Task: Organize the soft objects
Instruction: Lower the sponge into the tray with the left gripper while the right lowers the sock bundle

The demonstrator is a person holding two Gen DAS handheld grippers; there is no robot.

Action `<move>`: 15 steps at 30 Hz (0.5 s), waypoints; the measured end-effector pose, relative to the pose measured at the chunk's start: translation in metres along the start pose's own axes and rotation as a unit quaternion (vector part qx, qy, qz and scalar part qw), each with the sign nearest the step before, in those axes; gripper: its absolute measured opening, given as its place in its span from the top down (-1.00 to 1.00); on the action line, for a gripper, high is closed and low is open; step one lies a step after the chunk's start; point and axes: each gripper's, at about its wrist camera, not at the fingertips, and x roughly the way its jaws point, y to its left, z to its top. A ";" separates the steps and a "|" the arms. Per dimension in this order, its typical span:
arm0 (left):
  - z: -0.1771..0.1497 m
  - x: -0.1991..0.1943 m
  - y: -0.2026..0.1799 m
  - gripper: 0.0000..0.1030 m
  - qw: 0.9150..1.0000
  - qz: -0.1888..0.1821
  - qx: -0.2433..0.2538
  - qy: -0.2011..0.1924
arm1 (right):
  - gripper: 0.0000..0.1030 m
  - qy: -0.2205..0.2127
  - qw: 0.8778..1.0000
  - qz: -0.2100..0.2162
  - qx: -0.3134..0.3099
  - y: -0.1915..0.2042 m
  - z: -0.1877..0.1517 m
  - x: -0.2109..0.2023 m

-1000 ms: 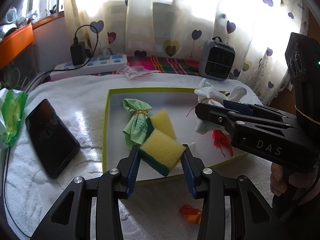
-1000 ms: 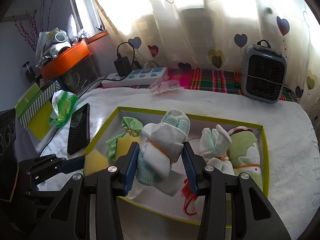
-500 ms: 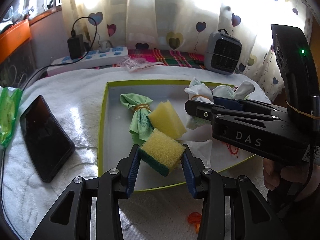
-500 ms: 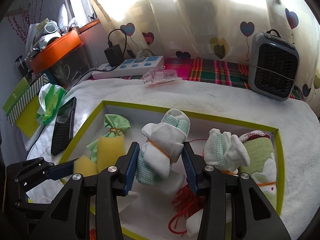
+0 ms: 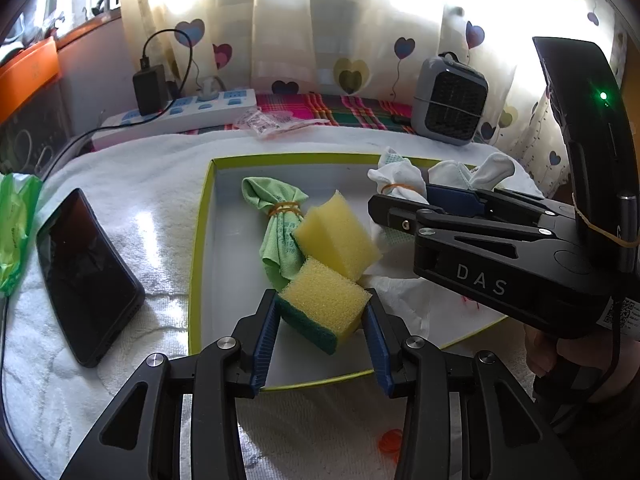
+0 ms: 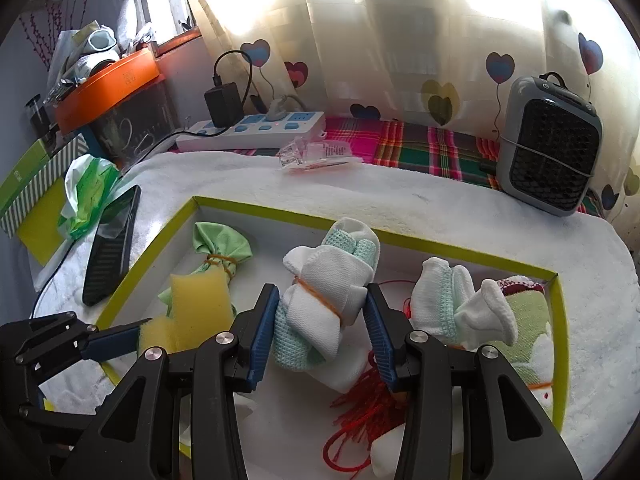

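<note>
- A crowded drop is the main risk: the yellow-and-green sponge (image 5: pixel 326 310) is held over the near part of the lime-rimmed tray (image 5: pixel 196 280), just beside a second yellow sponge (image 5: pixel 336 236) and the tied green cloth bundle (image 5: pixel 280 220); if it is released there, both could be nudged out of place.
- A collision between the two tools can be feared, since the right gripper (image 5: pixel 400 208) reaches across the tray close to the far right of the left one's load (the two bodies look near each other in the left wrist view).
- The loose red threads (image 6: pixel 360 404) under the right gripper could be snagged and dragged when the bundle is set down.
- The white-and-mint sock bundle (image 6: pixel 324 308) is tied by only a thin orange band; it could be slipped off by the blue pads if the grip is shifted.
- The left gripper (image 5: pixel 322 330) is seen about half spread, its pads pressed against both sides of the sponge, which is squeezed slightly and tilted.
- The right gripper (image 6: pixel 320 336) is likewise about half spread and is clamped on the sock bundle, above the middle of the tray; whether the bundle's lower end touches the tray floor cannot be told with certainty.
- A second sock bundle (image 6: pixel 460 308) and a green-and-white roll (image 6: pixel 528 328) are lying at the tray's right end.
</note>
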 end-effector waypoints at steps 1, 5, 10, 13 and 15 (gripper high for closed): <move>0.000 0.000 0.000 0.24 1.000 0.001 -0.001 0.000 | 0.13 -0.001 1.000 0.000 0.001 0.000 0.000 0.000; 0.000 0.001 0.000 0.23 1.000 0.002 0.001 0.000 | 0.13 -0.001 1.000 -0.005 -0.002 0.000 0.000 0.002; 0.000 0.000 -0.001 0.21 1.000 0.002 0.001 0.000 | 0.13 0.000 1.000 -0.004 -0.010 0.004 0.001 0.005; 0.000 0.001 -0.001 0.20 1.000 0.004 0.003 0.000 | 0.12 -0.003 1.000 -0.003 -0.014 0.005 0.002 0.005; 0.000 0.002 -0.001 0.20 1.000 0.006 0.004 0.000 | 0.12 -0.004 1.000 0.000 -0.013 0.005 0.002 0.005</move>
